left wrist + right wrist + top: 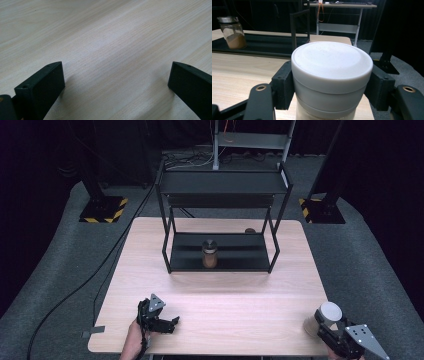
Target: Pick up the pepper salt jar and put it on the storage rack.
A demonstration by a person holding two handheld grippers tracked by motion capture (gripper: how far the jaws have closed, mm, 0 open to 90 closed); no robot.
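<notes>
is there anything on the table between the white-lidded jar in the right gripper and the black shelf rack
Nothing visible: the right gripper is shut on the white-lidded jar, and bare table runs to the rack. A brown jar occupies the lower shelf's middle.

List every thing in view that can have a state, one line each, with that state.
White-lidded jar: lid on, upright at the table's near right corner, clamped between the jaws.
Right gripper: shut on the white-lidded jar.
Left gripper: open, nothing between its jaws, over bare table.
Glass jar: lid on, upright on the rack's lower shelf, partly filled with brown stuff.
Black rack: standing, top shelf bare.
</notes>
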